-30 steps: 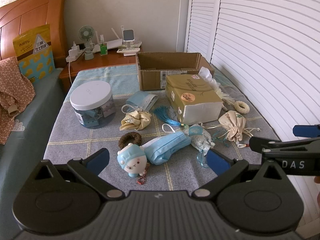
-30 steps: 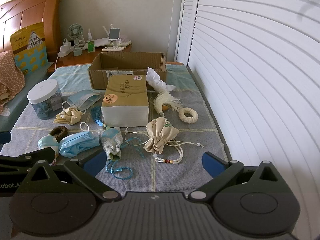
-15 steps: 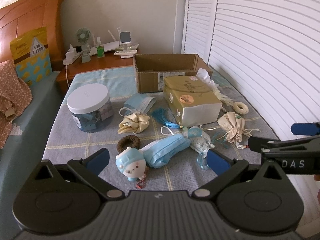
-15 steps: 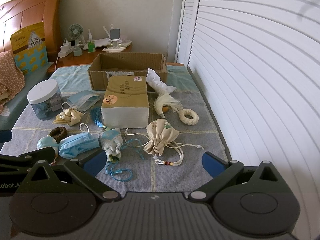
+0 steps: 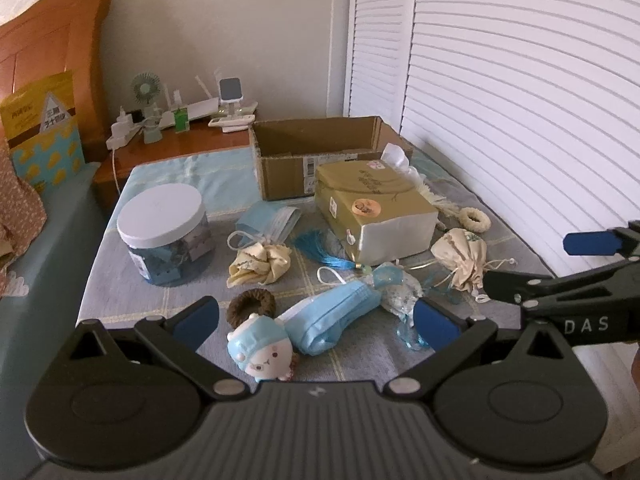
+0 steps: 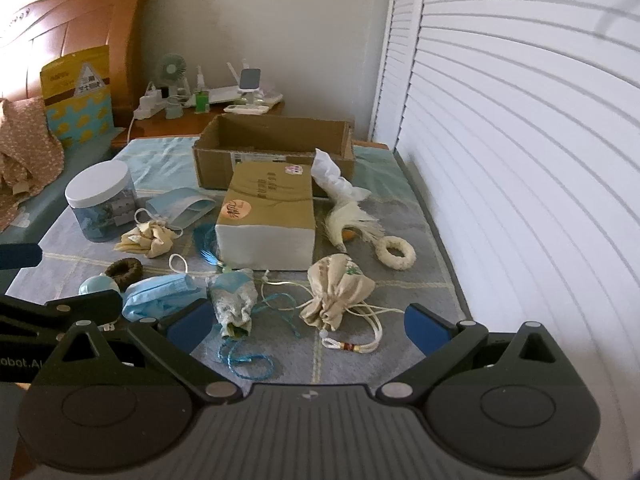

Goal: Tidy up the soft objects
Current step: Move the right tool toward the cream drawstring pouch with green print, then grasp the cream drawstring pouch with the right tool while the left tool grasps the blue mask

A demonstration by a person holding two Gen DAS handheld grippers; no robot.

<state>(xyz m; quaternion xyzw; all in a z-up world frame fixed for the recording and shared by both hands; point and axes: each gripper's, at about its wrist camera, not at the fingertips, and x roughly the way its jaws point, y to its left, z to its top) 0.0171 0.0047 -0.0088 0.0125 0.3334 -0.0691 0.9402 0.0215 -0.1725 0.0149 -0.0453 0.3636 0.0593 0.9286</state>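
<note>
The left gripper (image 5: 316, 320) hangs low over the near edge of the cloth-covered table (image 5: 168, 300), its blue-padded fingers spread wide and holding nothing. Between them, toward 12 o'clock, sits a small plush doll in a blue cap (image 5: 262, 350), touching a crumpled blue face mask (image 5: 334, 314) at its 2 o'clock and a brown scrunchie (image 5: 251, 307) at its 11 o'clock. The right gripper (image 6: 306, 322) is likewise spread apart and empty, hovering over the same near edge. Just ahead of its left finger lies a pale blue patterned pouch (image 6: 234, 300) with a loose blue cord (image 6: 248, 356); at 12 o'clock from the gap rests a beige drawstring pouch (image 6: 336, 294), its cords trailing toward the viewer.

Farther out, at 12 o'clock, a paper-wrapped tissue pack (image 6: 266, 216) lies in the middle of the table, with a blue tassel (image 6: 204, 242) against its left side. At 10 o'clock from it are a cream scrunchie (image 6: 148, 238) and a folded stack of blue masks (image 6: 180, 208), and beyond these a clear jar with a white lid (image 6: 102, 200). At 3 o'clock of the pack lie a white feathery piece (image 6: 346, 220) and a cream ring-shaped scrunchie (image 6: 396, 254). Behind the pack stands an open cardboard box (image 6: 272, 144). A nightstand (image 6: 208, 118) with a small fan (image 6: 173, 70) sits past the table at 11 o'clock
</note>
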